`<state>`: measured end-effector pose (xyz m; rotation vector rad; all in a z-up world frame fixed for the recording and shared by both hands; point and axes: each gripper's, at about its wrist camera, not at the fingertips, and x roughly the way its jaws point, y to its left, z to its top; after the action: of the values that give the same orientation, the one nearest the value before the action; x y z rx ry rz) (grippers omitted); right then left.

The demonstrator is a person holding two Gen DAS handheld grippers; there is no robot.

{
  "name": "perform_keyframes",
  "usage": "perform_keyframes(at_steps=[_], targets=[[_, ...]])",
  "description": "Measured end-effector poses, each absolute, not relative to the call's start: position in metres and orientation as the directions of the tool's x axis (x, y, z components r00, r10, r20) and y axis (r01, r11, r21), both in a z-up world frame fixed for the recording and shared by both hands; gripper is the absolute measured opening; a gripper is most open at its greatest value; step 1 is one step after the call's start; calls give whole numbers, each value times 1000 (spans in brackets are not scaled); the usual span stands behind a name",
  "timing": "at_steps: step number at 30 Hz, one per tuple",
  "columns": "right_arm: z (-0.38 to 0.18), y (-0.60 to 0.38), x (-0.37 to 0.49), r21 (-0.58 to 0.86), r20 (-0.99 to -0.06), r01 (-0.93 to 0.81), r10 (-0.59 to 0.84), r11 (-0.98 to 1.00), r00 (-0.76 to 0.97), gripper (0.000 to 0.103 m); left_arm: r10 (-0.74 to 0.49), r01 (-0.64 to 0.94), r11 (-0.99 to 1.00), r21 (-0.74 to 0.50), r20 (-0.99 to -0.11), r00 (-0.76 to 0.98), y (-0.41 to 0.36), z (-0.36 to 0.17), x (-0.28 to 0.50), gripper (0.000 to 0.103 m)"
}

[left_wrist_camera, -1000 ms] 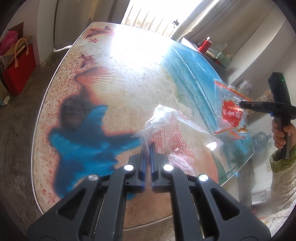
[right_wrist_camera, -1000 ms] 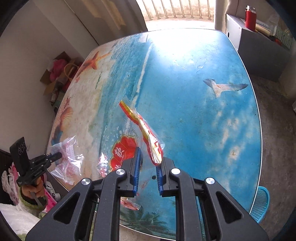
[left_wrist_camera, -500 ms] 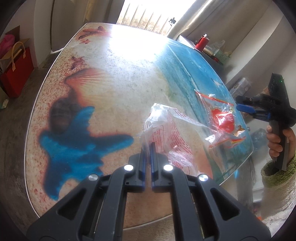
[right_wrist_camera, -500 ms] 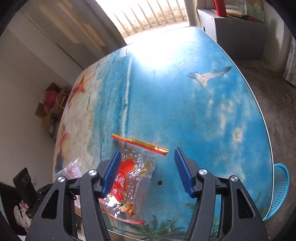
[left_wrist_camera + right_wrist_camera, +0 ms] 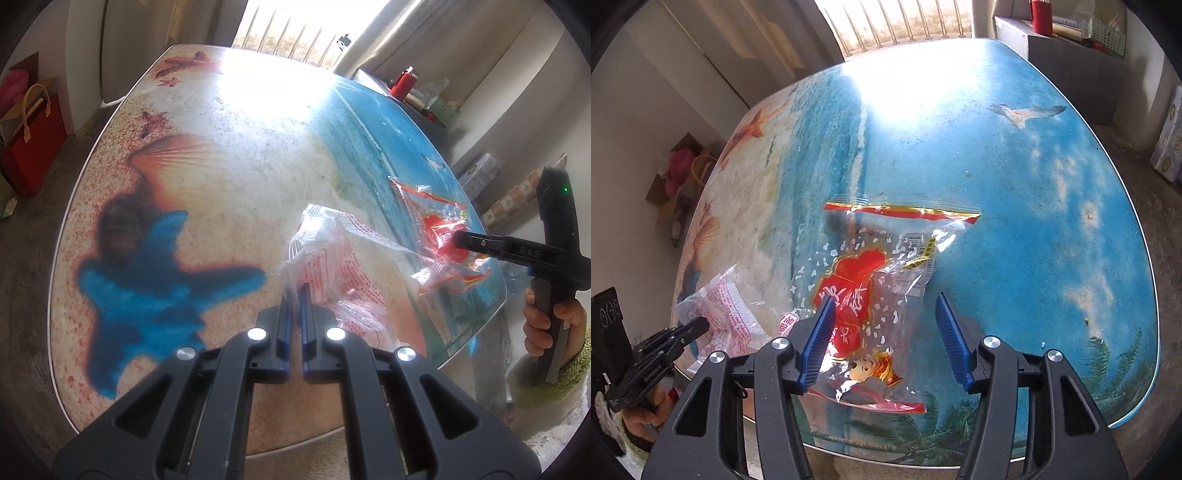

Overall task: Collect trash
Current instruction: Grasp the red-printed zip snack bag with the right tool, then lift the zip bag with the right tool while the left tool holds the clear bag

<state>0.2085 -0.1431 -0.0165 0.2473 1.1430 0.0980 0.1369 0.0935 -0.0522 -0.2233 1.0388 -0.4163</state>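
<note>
We look across a rounded counter [image 5: 1015, 192] printed with a beach scene: sand, a blue starfish and a shell on one side, sea, a gull and palms on the other. Daylight pours through a barred window [image 5: 291, 37] at its far end and glares on the top. Pale curtains [image 5: 417, 33] hang beside it. A red tote bag [image 5: 33, 144] stands on the grey floor [image 5: 26, 258]. A grey cabinet [image 5: 1071, 62] carries a red flask [image 5: 1041, 14].
</note>
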Motion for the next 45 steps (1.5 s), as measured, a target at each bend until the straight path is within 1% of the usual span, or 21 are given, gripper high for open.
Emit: perform_keyframes(at_steps=[1, 2, 4, 6, 9, 12, 15, 17, 22, 25, 29, 31, 36, 45], targets=[[-18, -142, 209, 238, -889, 40, 201, 970, 412, 42, -435, 228, 900, -371, -786, 438, 93, -52, 137, 3], [-19, -141, 208, 234, -890, 33, 200, 972, 410, 37, -435, 227, 900, -372, -786, 439, 93, -52, 137, 3], [-19, -140, 207, 209, -891, 15, 184, 978, 416, 33, -436, 227, 900, -373, -786, 438, 93, -52, 137, 3], [-16, -138, 206, 183, -890, -15, 172, 983, 422, 26, -439, 229, 898, -375, -785, 438, 93, -52, 137, 3], [-10, -137, 200, 138, -890, -59, 150, 989, 431, 21, -445, 234, 895, -379, -782, 435, 92, -52, 138, 3], [-6, -138, 194, 114, -892, -90, 142, 989, 430, 21, -454, 241, 891, -385, -781, 430, 89, -53, 140, 3], [-8, -142, 191, 128, -890, -87, 153, 988, 430, 21, -463, 247, 886, -392, -781, 419, 87, -54, 143, 3], [-11, -144, 192, 148, -888, -73, 165, 986, 429, 21, -461, 242, 887, -393, -787, 411, 85, -56, 145, 8], [-12, -145, 190, 167, -878, -62, 177, 984, 444, 21, -454, 235, 891, -389, -791, 411, 83, -57, 148, 9], [-13, -144, 187, 160, -874, -66, 173, 985, 455, 21, -449, 234, 893, -384, -793, 413, 80, -56, 149, 8], [-12, -144, 183, 168, -867, -60, 176, 984, 466, 18, -449, 244, 893, -378, -788, 420, 78, -53, 146, 3], [-12, -146, 182, 180, -863, -53, 183, 982, 471, 17, -448, 254, 893, -372, -785, 428, 76, -50, 146, 2], [-4, -150, 176, 206, -847, -42, 199, 978, 493, 13, -460, 270, 887, -375, -768, 446, 74, -41, 145, 2], [18, -155, 164, 212, -817, -38, 199, 976, 541, 11, -502, 301, 864, -403, -730, 464, 71, -23, 141, 1]])
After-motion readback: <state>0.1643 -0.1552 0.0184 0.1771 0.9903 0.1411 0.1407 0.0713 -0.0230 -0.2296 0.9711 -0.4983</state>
